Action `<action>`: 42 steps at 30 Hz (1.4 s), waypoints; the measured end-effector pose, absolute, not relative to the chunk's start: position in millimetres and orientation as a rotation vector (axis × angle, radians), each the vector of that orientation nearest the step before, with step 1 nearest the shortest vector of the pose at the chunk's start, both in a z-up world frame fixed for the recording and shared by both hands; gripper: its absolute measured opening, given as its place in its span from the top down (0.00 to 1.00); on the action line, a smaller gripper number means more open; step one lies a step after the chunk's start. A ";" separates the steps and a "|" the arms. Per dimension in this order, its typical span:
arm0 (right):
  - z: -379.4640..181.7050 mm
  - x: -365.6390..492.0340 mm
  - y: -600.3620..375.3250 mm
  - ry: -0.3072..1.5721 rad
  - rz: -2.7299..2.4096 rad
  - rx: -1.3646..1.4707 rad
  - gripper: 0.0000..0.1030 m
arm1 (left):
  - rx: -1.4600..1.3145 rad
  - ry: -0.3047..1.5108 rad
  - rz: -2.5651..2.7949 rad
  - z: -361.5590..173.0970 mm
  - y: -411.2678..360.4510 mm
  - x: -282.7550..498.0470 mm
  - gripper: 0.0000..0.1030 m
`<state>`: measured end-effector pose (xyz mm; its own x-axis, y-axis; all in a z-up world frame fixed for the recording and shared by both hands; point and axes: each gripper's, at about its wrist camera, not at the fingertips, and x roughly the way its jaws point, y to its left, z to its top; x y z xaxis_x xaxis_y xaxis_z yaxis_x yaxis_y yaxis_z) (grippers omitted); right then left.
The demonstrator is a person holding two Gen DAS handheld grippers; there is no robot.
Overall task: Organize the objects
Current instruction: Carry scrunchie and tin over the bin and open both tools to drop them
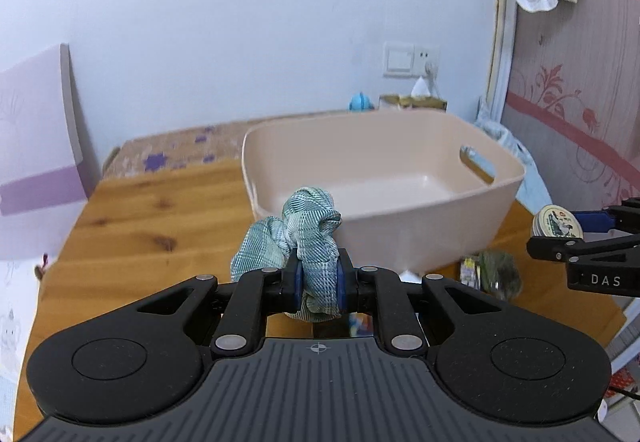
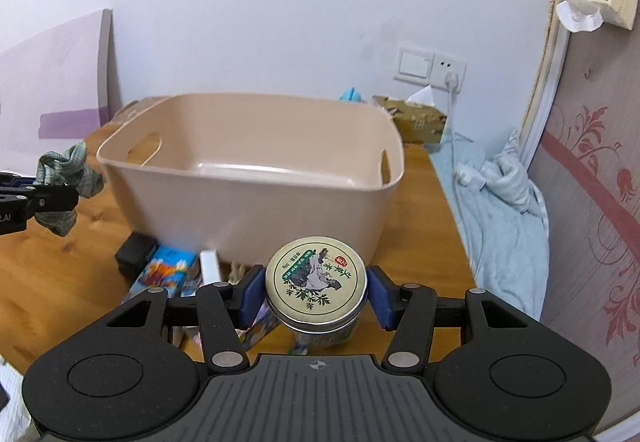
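A beige plastic basket (image 1: 400, 226) with handle holes stands on the wooden table; it also shows in the right wrist view (image 2: 256, 210), and what I see of its inside is empty. My left gripper (image 1: 318, 278) is shut on a crumpled teal checked cloth (image 1: 300, 234) and holds it above the table just in front of the basket. The cloth also shows at the left of the right wrist view (image 2: 66, 178). My right gripper (image 2: 316, 296) is shut on a round tin (image 2: 316, 282) with a green printed lid, in front of the basket's right side. The tin also shows in the left wrist view (image 1: 556, 224).
Small items lie on the wooden table (image 2: 60, 274) before the basket: a colourful box (image 2: 164, 270), a black block (image 2: 134, 254), a white box (image 2: 210, 266), a clear bag (image 1: 496, 272). A tissue box (image 2: 412, 118) stands behind. A light blue cloth (image 2: 504, 210) hangs off the right edge.
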<state>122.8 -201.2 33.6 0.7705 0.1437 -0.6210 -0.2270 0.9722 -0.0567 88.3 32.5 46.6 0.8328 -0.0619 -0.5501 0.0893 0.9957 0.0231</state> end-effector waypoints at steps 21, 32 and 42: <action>72.8 193.4 -201.2 0.574 0.199 -0.085 0.50 | 0.156 0.525 -0.141 67.3 -12.2 178.4 0.85; 55.3 241.9 -180.8 0.651 0.216 -0.178 0.50 | 0.148 0.652 -0.176 38.5 -25.6 238.7 0.85; 30.0 276.8 -169.6 0.760 0.249 -0.225 0.50 | 0.131 0.820 -0.224 6.2 -22.5 276.4 0.85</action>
<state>276.8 -169.6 30.0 0.6985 0.1408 -0.7017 -0.3020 0.9469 -0.1106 276.4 -22.5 6.2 0.6603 -0.1466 -0.7365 0.2475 0.9684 0.0291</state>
